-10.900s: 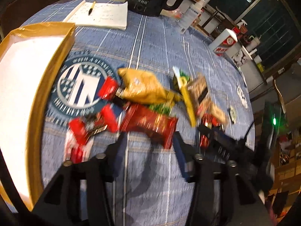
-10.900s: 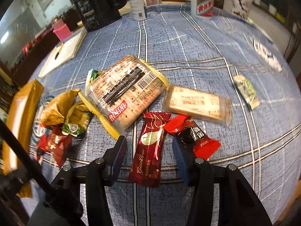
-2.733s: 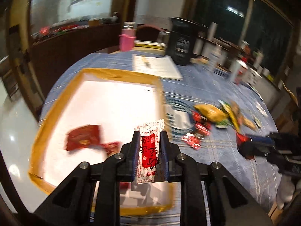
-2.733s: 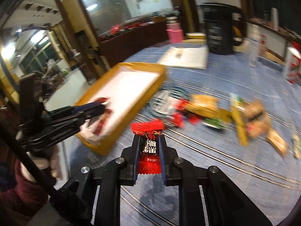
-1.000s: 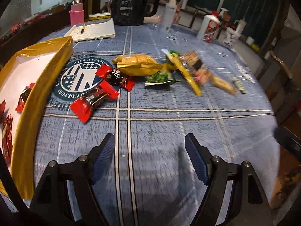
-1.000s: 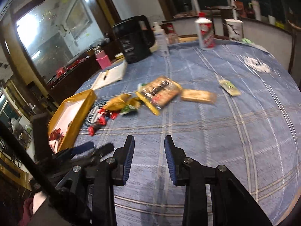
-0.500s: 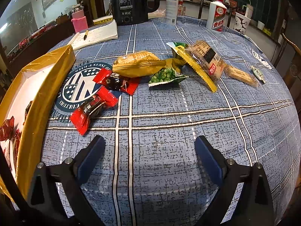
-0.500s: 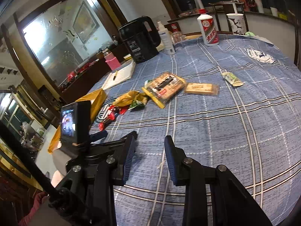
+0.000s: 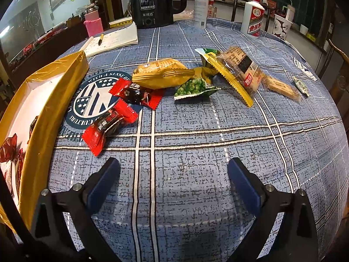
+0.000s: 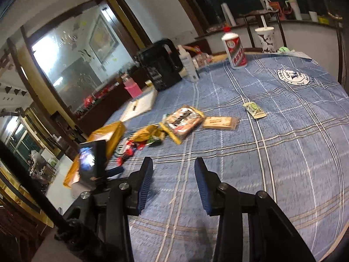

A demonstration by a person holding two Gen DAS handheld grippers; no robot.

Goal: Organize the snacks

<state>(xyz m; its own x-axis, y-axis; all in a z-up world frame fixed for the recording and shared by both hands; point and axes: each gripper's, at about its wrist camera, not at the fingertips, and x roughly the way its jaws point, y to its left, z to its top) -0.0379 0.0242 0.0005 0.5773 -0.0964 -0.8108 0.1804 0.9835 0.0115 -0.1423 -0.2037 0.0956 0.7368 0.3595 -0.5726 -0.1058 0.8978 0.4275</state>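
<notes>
2 grippers that each clamped a red snack 2.7 s ago now carry nothing. The left gripper (image 9: 173, 180) hangs low over the blue cloth (image 9: 196, 152), jaws spread wide, wider than 1 s ago, with only bare cloth between them. The right gripper (image 10: 173, 180) is partly open, empty, and held higher and further back, tilted across the table. The box (image 9: 65, 83) on the left already holds several red packets (image 9: 8, 146) along its near side, so those deliveries look done. Still on the cloth: 2 red packs (image 9: 111, 122) nearest the left gripper and just beside the box, a yellow bag (image 9: 161, 74), a green pea pack (image 9: 194, 88), a cracker sleeve (image 9: 237, 69), a biscuit bar (image 9: 281, 87) and a small green sachet (image 9: 301, 86) furthest right. Judging by the wide jaws, the next red pack is the likely pickup
</notes>
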